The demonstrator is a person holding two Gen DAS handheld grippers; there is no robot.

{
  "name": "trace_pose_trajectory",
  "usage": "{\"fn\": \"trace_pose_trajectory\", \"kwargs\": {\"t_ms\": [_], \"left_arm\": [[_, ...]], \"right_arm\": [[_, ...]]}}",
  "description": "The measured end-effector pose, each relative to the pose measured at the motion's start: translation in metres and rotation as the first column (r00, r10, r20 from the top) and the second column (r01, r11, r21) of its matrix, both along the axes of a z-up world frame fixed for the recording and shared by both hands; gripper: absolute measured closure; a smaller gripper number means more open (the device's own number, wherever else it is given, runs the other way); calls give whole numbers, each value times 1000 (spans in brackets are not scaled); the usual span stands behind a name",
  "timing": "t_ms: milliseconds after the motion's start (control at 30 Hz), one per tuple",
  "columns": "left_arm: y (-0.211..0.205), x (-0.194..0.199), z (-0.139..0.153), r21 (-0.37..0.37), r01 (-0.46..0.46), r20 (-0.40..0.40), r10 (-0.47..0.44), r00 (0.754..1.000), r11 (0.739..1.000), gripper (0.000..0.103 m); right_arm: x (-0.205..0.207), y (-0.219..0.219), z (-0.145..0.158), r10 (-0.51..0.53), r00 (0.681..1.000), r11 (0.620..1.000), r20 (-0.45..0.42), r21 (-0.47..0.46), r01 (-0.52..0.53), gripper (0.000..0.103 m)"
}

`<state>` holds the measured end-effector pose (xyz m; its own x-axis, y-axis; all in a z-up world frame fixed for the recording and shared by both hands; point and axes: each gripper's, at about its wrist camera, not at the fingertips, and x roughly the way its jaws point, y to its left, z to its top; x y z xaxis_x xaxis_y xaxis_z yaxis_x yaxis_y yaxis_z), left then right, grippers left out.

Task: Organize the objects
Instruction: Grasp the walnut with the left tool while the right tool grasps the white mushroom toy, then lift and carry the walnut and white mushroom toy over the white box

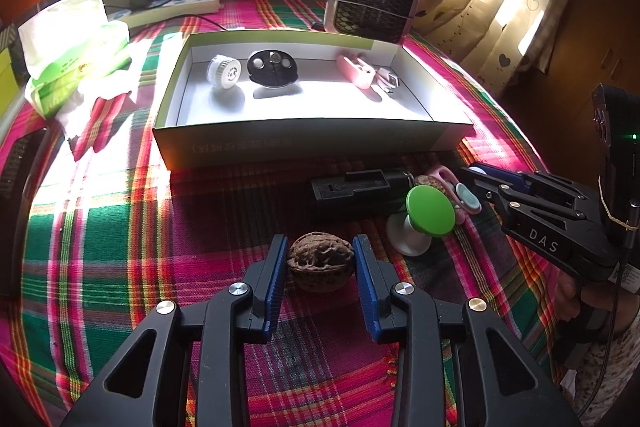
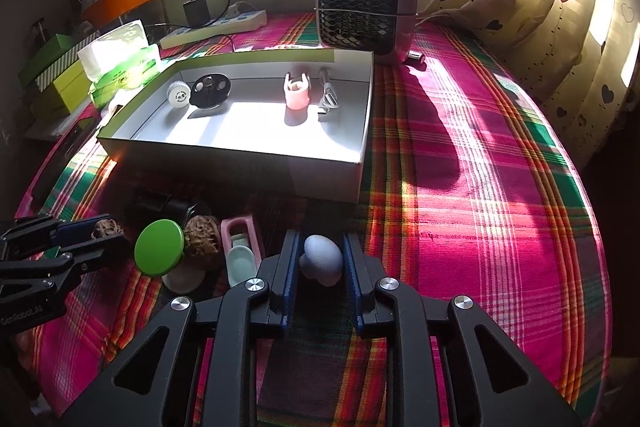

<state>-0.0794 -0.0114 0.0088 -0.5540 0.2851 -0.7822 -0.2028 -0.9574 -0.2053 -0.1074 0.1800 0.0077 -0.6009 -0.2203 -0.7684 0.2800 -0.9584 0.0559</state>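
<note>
Plaid cloth (image 1: 100, 227) in pink and green covers the surface in the left wrist view. At lower centre the left gripper (image 1: 321, 259) has its blue pads (image 1: 276, 267) closed against both sides of a brown walnut (image 1: 321, 261) resting on the cloth. Above it, mid-frame, an open cardboard box (image 1: 312, 143) holds a white round piece (image 1: 224, 71), a black oval item (image 1: 273, 68) and a pink holder (image 1: 354, 71). At right, a green-topped knob (image 1: 430, 209) lies beside a black block (image 1: 356, 193).

Right wrist view: at lower centre the right gripper (image 2: 321, 263) is narrowed around a pale lavender mushroom-shaped piece (image 2: 322, 263), pads touching its sides. To its left lie a pink frame (image 2: 240, 251), a second walnut (image 2: 202, 237) and the green knob. A small fan (image 2: 366, 7) stands at upper centre, behind the box
</note>
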Motion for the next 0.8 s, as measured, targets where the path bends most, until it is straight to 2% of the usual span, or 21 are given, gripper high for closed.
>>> {"fn": "trace_pose_trajectory", "kwargs": {"t_ms": [800], "left_arm": [[-4,0,8,11,-5,-15,5,1000,1000,73]], "right_arm": [[1,6,6,-22,1000,1000,-13,-7,22,81]]}}
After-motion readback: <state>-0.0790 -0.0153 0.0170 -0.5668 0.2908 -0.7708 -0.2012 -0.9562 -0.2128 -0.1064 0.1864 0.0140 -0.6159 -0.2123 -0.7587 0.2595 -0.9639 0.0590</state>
